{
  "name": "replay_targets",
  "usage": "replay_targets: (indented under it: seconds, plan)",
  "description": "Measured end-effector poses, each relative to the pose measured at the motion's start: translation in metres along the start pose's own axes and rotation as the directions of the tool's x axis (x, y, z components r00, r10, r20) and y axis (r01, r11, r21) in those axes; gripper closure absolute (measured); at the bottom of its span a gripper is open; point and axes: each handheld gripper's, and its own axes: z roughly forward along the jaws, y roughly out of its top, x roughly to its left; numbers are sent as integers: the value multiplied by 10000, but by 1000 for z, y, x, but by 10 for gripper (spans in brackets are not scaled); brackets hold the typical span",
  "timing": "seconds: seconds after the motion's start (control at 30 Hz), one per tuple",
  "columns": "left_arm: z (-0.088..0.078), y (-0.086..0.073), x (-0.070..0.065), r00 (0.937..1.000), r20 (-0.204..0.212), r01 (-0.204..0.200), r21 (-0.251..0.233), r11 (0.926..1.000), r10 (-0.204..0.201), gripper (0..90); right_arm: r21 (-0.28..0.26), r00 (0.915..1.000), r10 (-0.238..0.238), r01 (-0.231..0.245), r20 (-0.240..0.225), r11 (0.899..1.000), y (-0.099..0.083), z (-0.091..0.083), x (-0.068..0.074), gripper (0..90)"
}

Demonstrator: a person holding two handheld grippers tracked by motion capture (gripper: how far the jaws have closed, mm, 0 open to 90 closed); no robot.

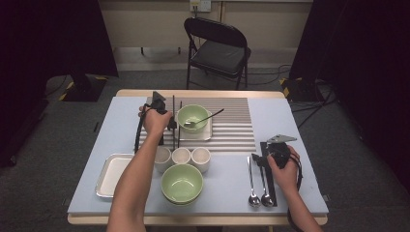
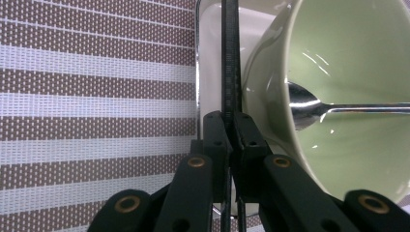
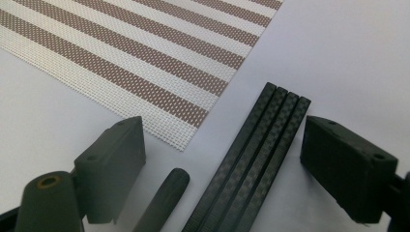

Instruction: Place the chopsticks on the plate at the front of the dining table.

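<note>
My left gripper (image 1: 169, 123) is over the striped placemat (image 1: 227, 125), shut on a thin black chopstick (image 2: 230, 72) that stands against the left side of a green bowl (image 2: 348, 96). That bowl (image 1: 192, 117) rests on a white square plate (image 1: 207, 134) with a spoon (image 1: 205, 118) in it. A second black chopstick (image 1: 180, 125) lies next to the held one. My right gripper (image 1: 261, 159) is low at the table's right side and stands open. A bundle of several black chopsticks (image 3: 256, 159) lies on the table between its jaws, apart from both pads.
Three white cups (image 1: 181, 155) stand in a row, with stacked green bowls (image 1: 182, 182) in front of them. A metal tray (image 1: 110, 175) lies at the front left. Two spoons (image 1: 258, 186) lie beside the chopstick bundle (image 1: 269, 181). A folding chair (image 1: 217, 50) stands beyond the table.
</note>
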Motion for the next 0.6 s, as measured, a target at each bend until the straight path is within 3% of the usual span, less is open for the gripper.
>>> replay_targets:
  seconds: [0.27,0.6]
  plan:
    - [2,1,1,9999,-25,-163,174,9997,163,862,2,10000,28,-28,10,10000,0,0,0,151]
    - [7,1,3,9999,-28,133,139,9998,-132,861,-2,10000,22,-22,12,10000,0,0,0,151]
